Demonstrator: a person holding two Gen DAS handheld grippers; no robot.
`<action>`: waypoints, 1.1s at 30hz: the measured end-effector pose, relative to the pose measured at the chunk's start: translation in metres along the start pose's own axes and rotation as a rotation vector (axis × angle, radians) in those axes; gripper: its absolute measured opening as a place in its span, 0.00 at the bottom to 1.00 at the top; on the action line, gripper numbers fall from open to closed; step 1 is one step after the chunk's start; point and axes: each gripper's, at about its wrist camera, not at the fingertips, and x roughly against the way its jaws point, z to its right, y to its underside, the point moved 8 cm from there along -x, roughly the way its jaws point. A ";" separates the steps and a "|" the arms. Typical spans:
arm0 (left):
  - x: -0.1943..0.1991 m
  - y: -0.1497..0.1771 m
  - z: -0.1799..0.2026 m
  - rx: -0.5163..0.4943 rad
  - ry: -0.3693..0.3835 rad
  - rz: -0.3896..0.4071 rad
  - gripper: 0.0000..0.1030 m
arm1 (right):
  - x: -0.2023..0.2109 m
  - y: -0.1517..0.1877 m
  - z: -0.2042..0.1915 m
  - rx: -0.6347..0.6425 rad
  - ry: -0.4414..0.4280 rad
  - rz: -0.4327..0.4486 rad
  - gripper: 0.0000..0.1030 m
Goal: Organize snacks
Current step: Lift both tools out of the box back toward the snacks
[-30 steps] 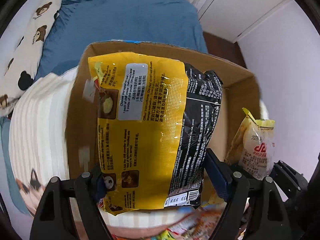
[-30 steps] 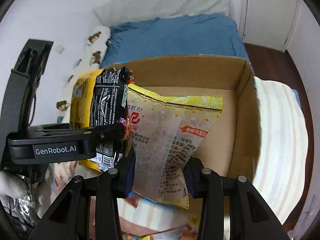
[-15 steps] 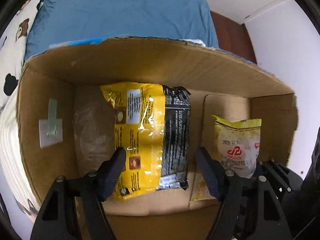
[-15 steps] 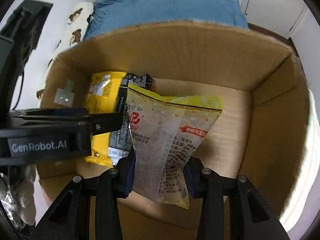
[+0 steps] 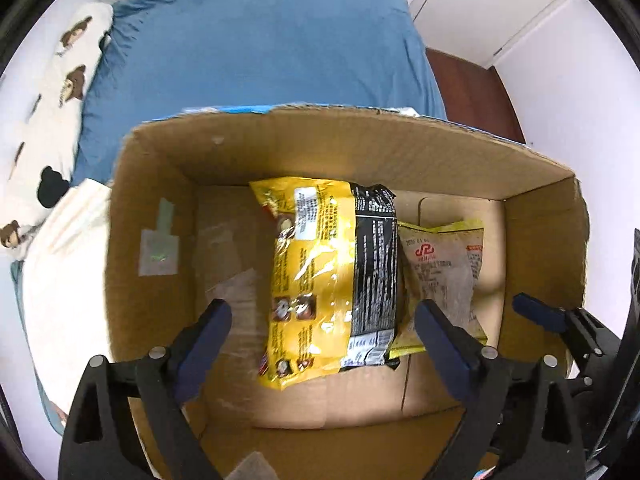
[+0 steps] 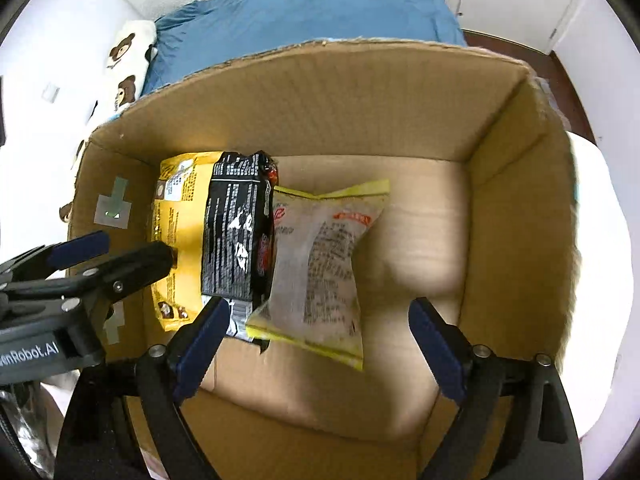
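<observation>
A yellow and black noodle pack (image 5: 328,276) lies on the floor of an open cardboard box (image 5: 360,152). A smaller pale yellow snack bag (image 5: 444,276) lies beside it on its right, touching it. My left gripper (image 5: 322,344) is open and empty just above the near end of the noodle pack. In the right wrist view the noodle pack (image 6: 224,236) and the snack bag (image 6: 320,268) lie side by side in the box (image 6: 516,216). My right gripper (image 6: 316,344) is open and empty above the snack bag's near end. The left gripper's arm (image 6: 100,272) shows at the left.
The box stands on a pale striped cushion (image 5: 60,288) in front of a bed with a blue cover (image 5: 256,48). A bear-print pillow (image 5: 36,128) lies at the left. A white wall and dark wood floor (image 5: 472,92) are at the right.
Both grippers have opened and let go of their packs, which now lie on the box floor. Both grippers have drawn back and up a little.
</observation>
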 end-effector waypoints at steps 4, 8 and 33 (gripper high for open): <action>0.021 0.008 0.002 -0.008 -0.002 0.046 0.91 | 0.033 0.017 -0.006 -0.002 0.024 0.046 0.97; 0.039 0.018 0.004 -0.009 0.004 0.096 0.91 | 0.068 0.029 -0.026 0.001 0.022 0.094 0.97; 0.044 0.347 -0.034 0.017 -0.099 0.013 0.91 | 0.077 0.320 -0.004 -0.155 -0.081 0.053 0.97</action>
